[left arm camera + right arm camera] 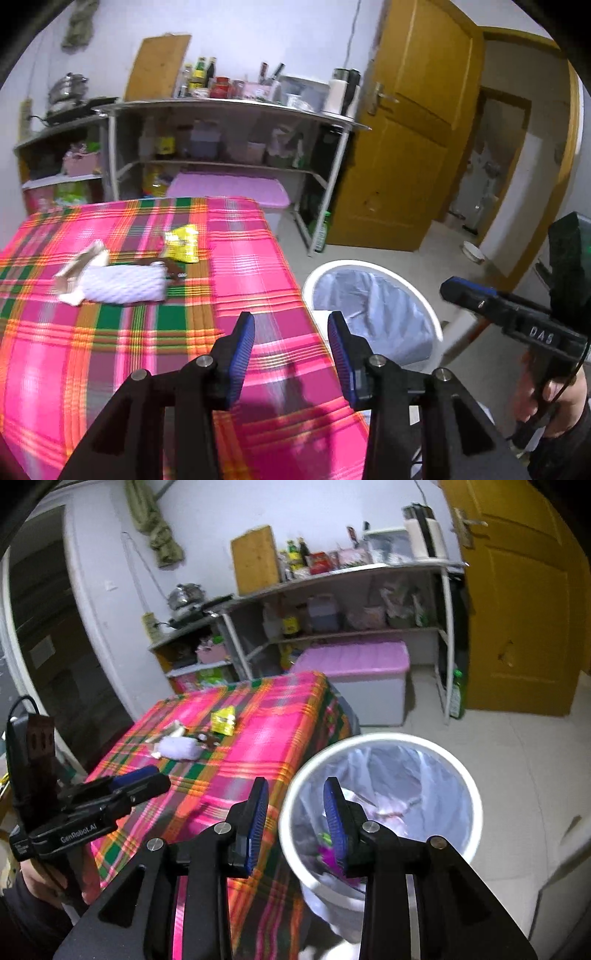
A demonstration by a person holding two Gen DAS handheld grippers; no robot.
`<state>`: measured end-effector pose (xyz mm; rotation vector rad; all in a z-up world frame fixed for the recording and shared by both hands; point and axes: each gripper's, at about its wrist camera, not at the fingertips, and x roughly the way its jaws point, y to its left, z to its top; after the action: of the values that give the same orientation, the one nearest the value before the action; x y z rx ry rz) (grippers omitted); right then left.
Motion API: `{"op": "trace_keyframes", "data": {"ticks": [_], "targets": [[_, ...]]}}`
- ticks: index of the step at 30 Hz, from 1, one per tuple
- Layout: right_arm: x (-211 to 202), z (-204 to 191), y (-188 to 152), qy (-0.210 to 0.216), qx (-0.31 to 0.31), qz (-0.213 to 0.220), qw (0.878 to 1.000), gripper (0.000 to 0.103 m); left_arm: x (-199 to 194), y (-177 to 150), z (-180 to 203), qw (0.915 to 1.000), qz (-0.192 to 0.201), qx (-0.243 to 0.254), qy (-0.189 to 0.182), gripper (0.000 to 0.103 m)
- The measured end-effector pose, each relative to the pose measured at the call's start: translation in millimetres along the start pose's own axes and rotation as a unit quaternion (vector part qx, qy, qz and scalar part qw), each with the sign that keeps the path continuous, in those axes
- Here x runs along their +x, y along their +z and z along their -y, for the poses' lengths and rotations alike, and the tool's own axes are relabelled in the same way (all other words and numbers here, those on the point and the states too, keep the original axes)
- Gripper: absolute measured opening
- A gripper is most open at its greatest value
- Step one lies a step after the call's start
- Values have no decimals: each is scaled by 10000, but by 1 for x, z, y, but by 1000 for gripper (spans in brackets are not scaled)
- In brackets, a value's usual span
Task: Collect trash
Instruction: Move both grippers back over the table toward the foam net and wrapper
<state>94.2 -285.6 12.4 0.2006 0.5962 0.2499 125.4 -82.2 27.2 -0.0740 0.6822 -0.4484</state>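
Nearest, left gripper (291, 343) hovering over the near right part of the plaid tablecloth (110, 354), jaws apart, nothing between the blue pads. Right gripper (295, 812) likewise spread and empty, poised over the gap between table edge and the near rim of the white trash bin (380, 740). Bin on the floor just beside the table's right edge, lined with a pale bag, some purple and green scraps already at the bottom.

Farther out, mid-table and left of centre, the trash still to collect, bunched close: a white crinkled wrapper (123, 284) lying flat, a crumpled tan paper piece (83, 267) touching its left end, a brown wrapper (166, 267) at its far right corner, and a yellow packet (181, 243) just beyond.

Judged step: reach for the next piece. Best to take the white wrapper first, being nearest and topmost; come in low with jaws kept wide, straddle a raised fold rather than the flat face, close firmly without snagging the cloth. Lift clear before swinging right over the bin.

Beyond the table, a pink-lidded storage box (354, 657) and cluttered shelves (229, 107).
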Motion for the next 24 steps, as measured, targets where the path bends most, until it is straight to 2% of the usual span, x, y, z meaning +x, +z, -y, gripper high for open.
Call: {"op": "trace_keyframes", "data": {"ticks": [10,16,19,23,24], "targets": [[17,-21,19,36,-396,-37,9992,32,-40,-8,-47,9971,266,-252,672,41],[31,-33,34,201,-608,-100,9979,32,-49,-3,-73,9934,379,-410,1001,41],[41,-43,38,296,-754,-150,9966,32,-46,-1,-87,9918,307,-548,1113,41],[56,-55,41,440,-859,-276,9949,45,-41,1,-102,9899,234,-632,1250,41],[60,-57,42,465,-877,-307,9946,45,-39,2,-106,9894,218,-650,1279,41]]}}
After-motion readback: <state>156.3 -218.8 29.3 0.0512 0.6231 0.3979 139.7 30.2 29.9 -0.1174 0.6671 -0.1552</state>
